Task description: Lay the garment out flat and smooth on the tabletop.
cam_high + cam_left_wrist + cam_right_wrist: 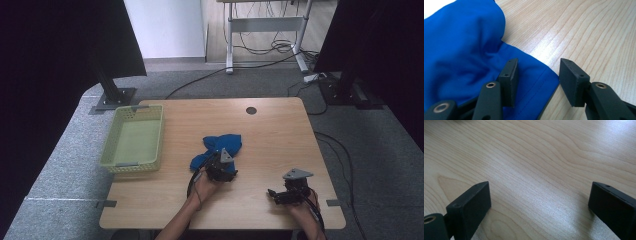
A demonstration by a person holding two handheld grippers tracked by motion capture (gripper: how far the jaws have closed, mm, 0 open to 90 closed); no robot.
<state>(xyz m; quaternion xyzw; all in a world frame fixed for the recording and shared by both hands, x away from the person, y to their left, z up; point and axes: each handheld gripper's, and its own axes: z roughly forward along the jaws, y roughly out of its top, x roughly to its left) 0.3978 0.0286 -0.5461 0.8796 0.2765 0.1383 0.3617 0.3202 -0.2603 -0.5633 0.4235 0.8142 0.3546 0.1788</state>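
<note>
A crumpled blue cloth (226,143) lies on the wooden table (275,135) near its middle. My left gripper (217,161) is at the cloth's near edge, held by a hand that comes in from the bottom. In the left gripper view its jaws stand apart on either side of the blue cloth's (469,47) stitched hem, and the left gripper's (539,75) pads do not press on the fabric. My right gripper (273,195) rests low over bare wood at the front right. Its jaws are spread wide in the right gripper view, with nothing inside the right gripper (540,202).
A pale green plastic basket (108,141) sits at the table's left edge. A dark round cable hole (251,110) is near the far edge. Black stands (112,92) and a desk frame (265,25) with cables are on the floor beyond.
</note>
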